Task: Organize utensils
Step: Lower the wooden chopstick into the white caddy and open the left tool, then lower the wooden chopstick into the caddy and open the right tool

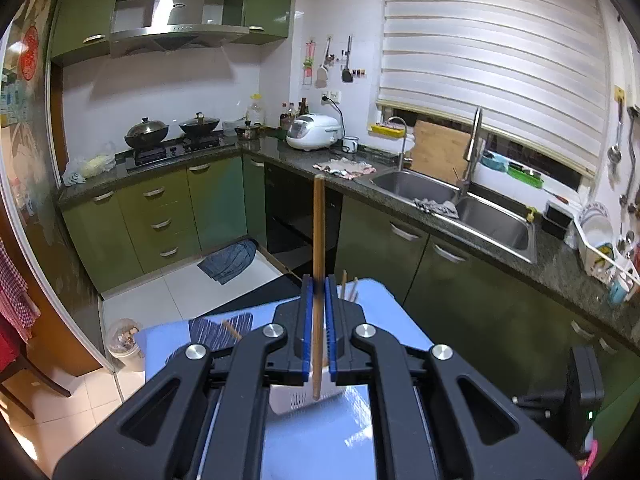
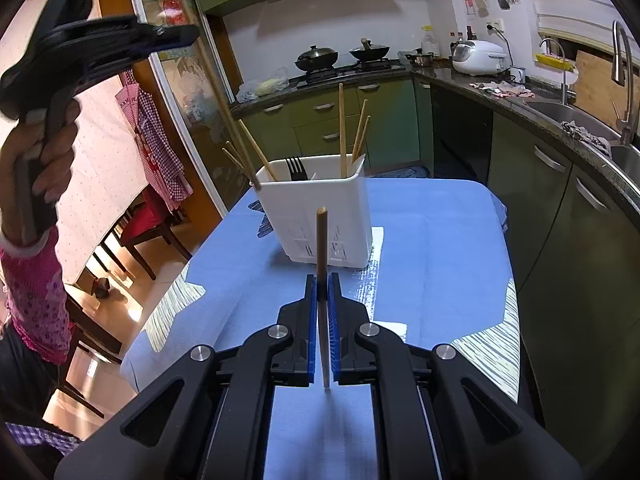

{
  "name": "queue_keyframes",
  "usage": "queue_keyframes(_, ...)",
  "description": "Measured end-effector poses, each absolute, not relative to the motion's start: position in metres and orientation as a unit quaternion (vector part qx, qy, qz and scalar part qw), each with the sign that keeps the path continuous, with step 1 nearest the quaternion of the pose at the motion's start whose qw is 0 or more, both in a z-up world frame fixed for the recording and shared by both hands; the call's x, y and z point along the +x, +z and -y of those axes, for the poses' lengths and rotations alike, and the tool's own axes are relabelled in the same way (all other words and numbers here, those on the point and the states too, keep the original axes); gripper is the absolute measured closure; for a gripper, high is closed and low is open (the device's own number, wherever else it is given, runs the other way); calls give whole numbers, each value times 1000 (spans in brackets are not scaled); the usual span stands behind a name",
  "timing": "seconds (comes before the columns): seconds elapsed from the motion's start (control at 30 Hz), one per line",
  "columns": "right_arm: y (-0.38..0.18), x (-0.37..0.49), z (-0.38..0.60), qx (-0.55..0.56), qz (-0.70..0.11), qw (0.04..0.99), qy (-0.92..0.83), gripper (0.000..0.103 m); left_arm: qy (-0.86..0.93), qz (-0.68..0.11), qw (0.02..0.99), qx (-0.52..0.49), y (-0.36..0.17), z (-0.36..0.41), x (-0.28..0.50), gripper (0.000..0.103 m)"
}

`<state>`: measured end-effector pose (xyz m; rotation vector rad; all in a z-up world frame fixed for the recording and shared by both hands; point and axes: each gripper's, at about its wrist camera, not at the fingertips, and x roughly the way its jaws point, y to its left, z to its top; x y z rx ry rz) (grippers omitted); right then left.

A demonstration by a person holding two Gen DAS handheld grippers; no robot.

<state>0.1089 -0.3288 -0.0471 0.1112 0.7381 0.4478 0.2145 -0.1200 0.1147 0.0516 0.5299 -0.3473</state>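
My left gripper [image 1: 319, 286] is shut on a wooden chopstick [image 1: 319, 240] held upright above the white utensil holder [image 1: 304, 398], whose lower tip hangs over the holder. In the right wrist view the left gripper [image 2: 176, 36] is high at the upper left, with its chopstick [image 2: 228, 120] slanting down into the holder's left side. My right gripper [image 2: 322, 284] is shut on a utensil with a wooden handle and white lower end [image 2: 321, 248], upright, in front of the white holder [image 2: 316, 216]. The holder contains several chopsticks [image 2: 342, 128] and a black fork [image 2: 295, 168].
The holder stands on a table with a blue cloth [image 2: 432, 248]. Green kitchen cabinets [image 2: 552, 200], a counter and sink [image 1: 460, 204] run along the right. A stove with woks [image 1: 172, 132] is at the back. A dining chair [image 2: 152, 220] and a person's arm [image 2: 36, 272] are on the left.
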Motion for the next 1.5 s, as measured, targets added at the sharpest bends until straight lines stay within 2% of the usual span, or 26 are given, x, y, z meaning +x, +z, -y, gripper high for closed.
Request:
queue_keyframes(0.33,-48,110,335,60,-356,907,216,97,-133,-262,955,31,96,120,263,97)
queue_keyframes(0.6,-41,111,333,56,-350,908,221,97,-140,-322,936,38,54,116,277,97)
queue_keyframes(0.63,-38,111,331,54,-348,909,222,97,-143,-330,932,39,48,116,277,93)
queue_keyframes(0.67,-35,111,331,53,-345,910,222,97,-144,-334,931,41,45,115,277,83)
queue_keyframes(0.73,-26,112,330,51,-336,914,222,97,-147,-331,931,41,42,112,269,70)
queue_keyframes(0.83,-3,118,327,49,-315,921,224,97,-159,-320,934,25,43,104,248,69)
queue_keyframes(0.97,33,135,326,52,-286,930,225,97,-167,-294,941,5,40,85,206,57)
queue_keyframes(1.1,72,158,323,69,-249,940,225,97,-159,-267,951,0,24,63,155,49)
queue_keyframes(1.17,88,173,320,78,-231,944,221,97,-145,-255,956,-1,16,53,136,36)
queue_keyframes(1.23,99,192,313,79,-223,949,208,97,-127,-246,961,-7,7,41,117,34)
queue_keyframes(1.3,103,210,306,77,-221,953,194,97,-115,-247,962,-11,-1,31,105,32)
queue_keyframes(1.37,98,232,297,76,-235,951,186,97,-108,-247,963,-19,-6,23,97,23)
queue_keyframes(1.5,79,266,283,68,-260,947,175,97,-91,-240,966,-21,-12,14,84,13)
